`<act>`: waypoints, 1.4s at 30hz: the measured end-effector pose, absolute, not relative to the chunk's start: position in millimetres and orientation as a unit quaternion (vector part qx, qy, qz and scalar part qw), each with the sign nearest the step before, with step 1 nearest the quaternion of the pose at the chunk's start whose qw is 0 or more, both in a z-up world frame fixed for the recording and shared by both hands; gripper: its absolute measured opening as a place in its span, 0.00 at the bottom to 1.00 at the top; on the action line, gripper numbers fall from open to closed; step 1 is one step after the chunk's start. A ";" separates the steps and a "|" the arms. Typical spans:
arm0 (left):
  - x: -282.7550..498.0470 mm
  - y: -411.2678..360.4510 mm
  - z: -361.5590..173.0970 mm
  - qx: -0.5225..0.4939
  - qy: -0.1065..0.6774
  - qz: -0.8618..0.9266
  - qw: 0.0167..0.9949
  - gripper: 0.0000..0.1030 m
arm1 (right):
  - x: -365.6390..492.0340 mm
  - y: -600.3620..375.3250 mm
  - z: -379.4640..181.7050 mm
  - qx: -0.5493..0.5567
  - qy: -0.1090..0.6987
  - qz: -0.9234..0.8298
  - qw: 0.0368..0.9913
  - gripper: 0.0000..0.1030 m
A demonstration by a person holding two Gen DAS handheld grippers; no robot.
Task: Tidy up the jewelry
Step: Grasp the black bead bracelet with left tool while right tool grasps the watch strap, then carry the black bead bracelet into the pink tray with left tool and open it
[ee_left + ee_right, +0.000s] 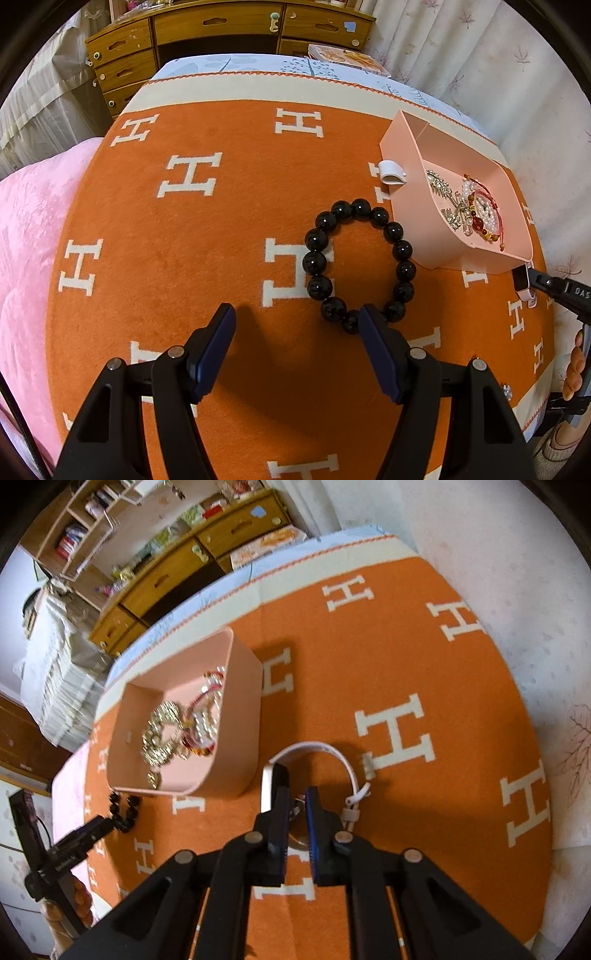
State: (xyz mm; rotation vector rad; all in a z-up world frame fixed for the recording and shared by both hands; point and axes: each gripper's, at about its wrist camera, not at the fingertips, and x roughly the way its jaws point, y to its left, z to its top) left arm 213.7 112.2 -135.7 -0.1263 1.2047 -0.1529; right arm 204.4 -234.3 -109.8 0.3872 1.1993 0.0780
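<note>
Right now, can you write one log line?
left gripper: open, by black bead bracelet | right gripper: narrow, at watch | pink tray: holds jewelry

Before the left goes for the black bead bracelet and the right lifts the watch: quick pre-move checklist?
1. Left gripper open: ok.
2. Black bead bracelet between its fingers: not ok, only the right finger overlaps the near beads.
3. Right gripper nearly closed at the white-strap watch: firm grip cannot tell.
4. Pink tray has room: ok, jewelry fills one end.
5. Watch lies outside the tray: ok.
</note>
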 end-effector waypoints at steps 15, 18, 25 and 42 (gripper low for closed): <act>218.8 105.9 -134.2 -0.055 0.565 -0.074 0.820 0.65 | 196.3 -232.8 -94.9 0.141 0.513 0.005 0.847 0.01; 221.1 103.9 -135.3 -0.054 0.567 -0.072 0.819 0.65 | 194.1 -229.0 -88.0 0.112 0.495 -0.012 0.862 0.01; 227.6 102.4 -139.5 -0.052 0.572 -0.070 0.815 0.65 | 191.6 -230.3 -79.7 0.107 0.475 -0.019 0.873 0.01; 232.5 97.4 -110.7 -0.064 0.548 -0.081 0.830 0.12 | 179.6 -215.9 -52.4 0.126 0.444 0.028 0.887 0.01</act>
